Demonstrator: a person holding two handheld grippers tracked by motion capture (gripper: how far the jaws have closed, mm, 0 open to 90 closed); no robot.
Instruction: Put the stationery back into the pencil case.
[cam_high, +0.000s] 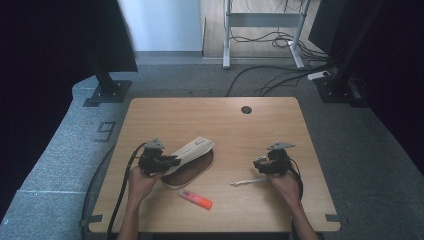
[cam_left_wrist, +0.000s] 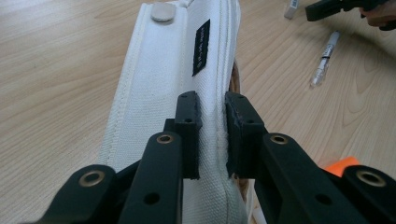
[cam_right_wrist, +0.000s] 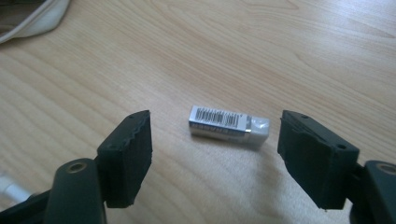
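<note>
You can read a big "9" on the grey floor mat. The eraser sleeve carries a barcode; the pouch tag's print is too small.

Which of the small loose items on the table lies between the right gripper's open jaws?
The eraser, in its barcoded sleeve; the pen and orange highlighter lie nearer the person.

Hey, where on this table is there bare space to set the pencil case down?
The far half of the table is bare, from the pencil case back to the cable hole. The near right corner is open too. It is crowded near the front: the left gripper clamps the case, and the highlighter, pen, eraser and right gripper sit close together.
</note>
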